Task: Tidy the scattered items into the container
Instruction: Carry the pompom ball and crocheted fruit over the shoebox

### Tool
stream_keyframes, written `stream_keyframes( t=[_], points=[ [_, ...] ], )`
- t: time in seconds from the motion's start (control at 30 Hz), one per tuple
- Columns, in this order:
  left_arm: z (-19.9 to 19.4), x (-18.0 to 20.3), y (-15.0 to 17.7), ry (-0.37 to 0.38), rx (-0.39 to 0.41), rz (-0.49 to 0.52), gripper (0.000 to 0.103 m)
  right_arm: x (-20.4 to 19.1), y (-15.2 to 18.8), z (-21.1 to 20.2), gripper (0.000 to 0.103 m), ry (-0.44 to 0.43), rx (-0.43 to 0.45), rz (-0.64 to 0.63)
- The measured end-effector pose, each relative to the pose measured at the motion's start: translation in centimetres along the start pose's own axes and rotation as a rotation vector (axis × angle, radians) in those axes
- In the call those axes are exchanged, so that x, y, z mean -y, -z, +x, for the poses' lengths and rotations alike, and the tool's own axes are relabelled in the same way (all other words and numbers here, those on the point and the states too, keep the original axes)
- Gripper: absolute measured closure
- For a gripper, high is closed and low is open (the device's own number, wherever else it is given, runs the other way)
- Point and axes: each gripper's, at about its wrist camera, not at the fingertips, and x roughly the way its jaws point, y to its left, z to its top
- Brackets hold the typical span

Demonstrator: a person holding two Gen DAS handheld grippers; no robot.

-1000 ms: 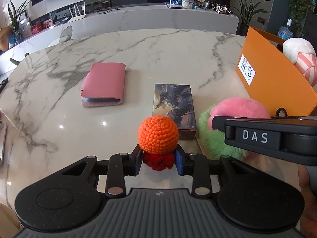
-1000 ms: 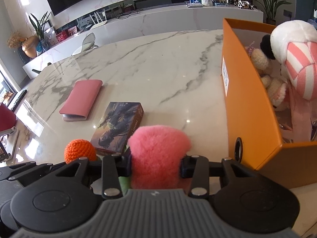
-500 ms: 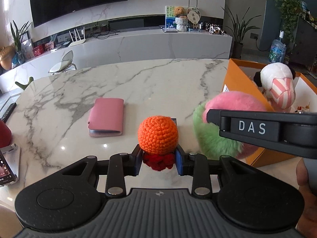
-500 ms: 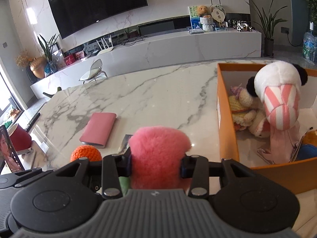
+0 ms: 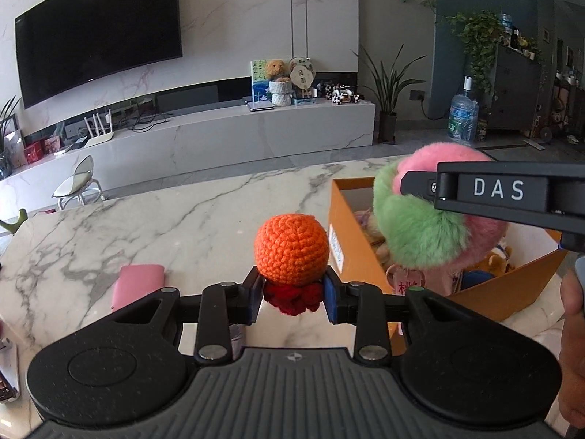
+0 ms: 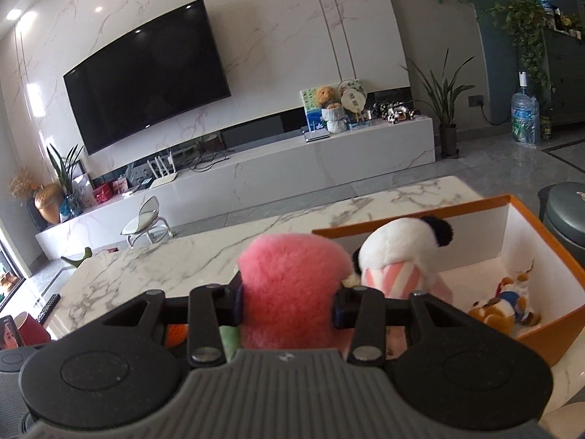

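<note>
With the left gripper [image 5: 292, 298] pinching the orange crochet ball [image 5: 291, 248] above the bench [image 5: 175, 226] and the right gripper [image 6: 287, 307] clamping the pink-green pompom [image 6: 289, 292] near the orange box [image 6: 541, 333], early release risks a rim bounce.

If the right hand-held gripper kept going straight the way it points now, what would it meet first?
Probably the panda plush standing in the orange box, just beyond the pink fluffy toy that the right hand-held gripper clamps. Depth is unclear, so it might pass over it.
</note>
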Motion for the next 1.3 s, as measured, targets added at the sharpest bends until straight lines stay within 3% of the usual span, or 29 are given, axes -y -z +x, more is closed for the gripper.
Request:
stream_keyframes(
  t=[0.3,0.5,0.87,1.07,1.3],
  points=[
    [2.2,5.4,-2.2,0.101,0.027,0.086,0.065,5.5,-1.8,-2.0,0.059,0.115,0.051,0.056],
    [4.2,8.1,-2.0,0.132,-0.013,0.146,0.065,8.2,-1.7,-1.3,0.059,0.155,0.036,0.1],
    [7.5,11.0,-0.5,0.131,-0.105,0.217,0.065,11.7,1.0,1.9,0.059,0.165,-0.075,0.19],
    [9.0,11.7,-0.5,0.124,-0.142,0.211,0.065,13.1,1.9,3.3,0.059,0.138,-0.122,0.231],
    [9.8,11.1,-0.3,0.106,-0.187,0.148,0.065,12.7,2.1,3.7,0.058,0.155,-0.113,0.177]
  ],
)
